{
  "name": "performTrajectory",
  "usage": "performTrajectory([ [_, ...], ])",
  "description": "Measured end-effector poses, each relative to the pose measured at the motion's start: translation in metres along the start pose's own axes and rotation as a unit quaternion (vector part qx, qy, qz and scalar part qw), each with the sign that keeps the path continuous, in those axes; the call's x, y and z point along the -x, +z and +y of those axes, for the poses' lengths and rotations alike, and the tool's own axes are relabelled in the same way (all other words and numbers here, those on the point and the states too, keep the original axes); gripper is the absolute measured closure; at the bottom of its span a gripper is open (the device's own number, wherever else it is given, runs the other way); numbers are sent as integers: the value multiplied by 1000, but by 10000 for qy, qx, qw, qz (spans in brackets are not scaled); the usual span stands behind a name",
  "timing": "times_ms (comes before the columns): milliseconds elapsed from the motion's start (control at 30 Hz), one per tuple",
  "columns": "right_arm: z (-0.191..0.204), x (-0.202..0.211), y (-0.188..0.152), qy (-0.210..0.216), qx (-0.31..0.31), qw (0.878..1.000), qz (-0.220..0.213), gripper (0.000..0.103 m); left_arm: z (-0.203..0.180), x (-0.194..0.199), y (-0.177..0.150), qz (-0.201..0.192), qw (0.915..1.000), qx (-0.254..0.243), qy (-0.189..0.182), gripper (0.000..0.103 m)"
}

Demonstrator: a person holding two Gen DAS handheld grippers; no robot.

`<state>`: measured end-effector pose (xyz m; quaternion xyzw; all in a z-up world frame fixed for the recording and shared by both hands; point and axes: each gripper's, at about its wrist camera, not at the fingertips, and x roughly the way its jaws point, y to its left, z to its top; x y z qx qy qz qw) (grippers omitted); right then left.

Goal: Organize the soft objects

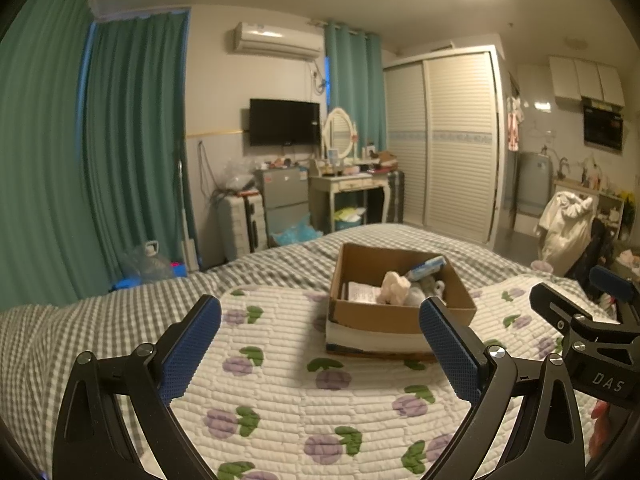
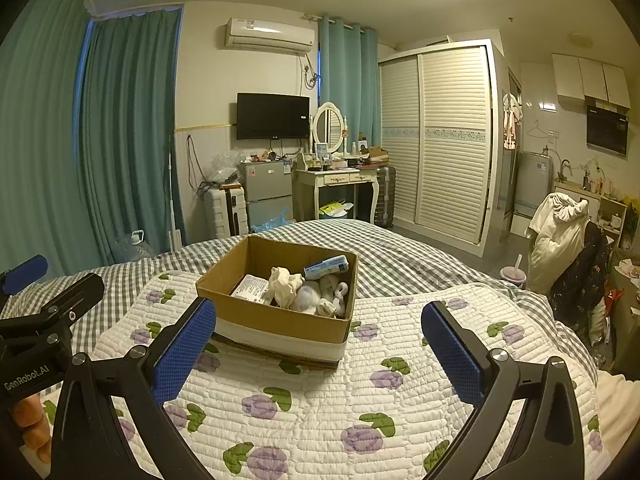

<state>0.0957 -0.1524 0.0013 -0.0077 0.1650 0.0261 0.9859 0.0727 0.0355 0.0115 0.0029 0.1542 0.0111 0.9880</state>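
A cardboard box (image 2: 276, 312) sits on a white quilt with purple flowers (image 2: 320, 400), which is spread over a grey checked bedcover (image 2: 400, 256); the box is the landmark here. Inside it, toward its far right corner, lie the soft things: a cream cloth (image 2: 285, 285), a white plush bundle (image 2: 320, 300) and a blue-and-white packet (image 2: 326, 266) leaning on the back wall, with a printed sheet (image 2: 250, 289) flat at the left. The left gripper (image 1: 320, 344) hovers in front of the box and a little to its left, fingers spread wide, nothing between the blue pads (image 1: 191, 350); its right pad overlaps the box's near right corner in the left wrist view. The right gripper (image 2: 320, 348) hangs in front of the box and to its right, equally wide and empty. Bare quilt stretches on the near side of the box beneath both grippers. Beyond the box the bedcover runs to the bed's far edge, then a dressing table (image 2: 340, 184) and a louvred wardrobe (image 2: 436, 140).
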Motion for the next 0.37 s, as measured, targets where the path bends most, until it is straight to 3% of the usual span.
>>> performTrajectory([
  [367,0,-1,-2,-17,-5,10000,30,0,0,0,0,15,10000,33,12,2],
])
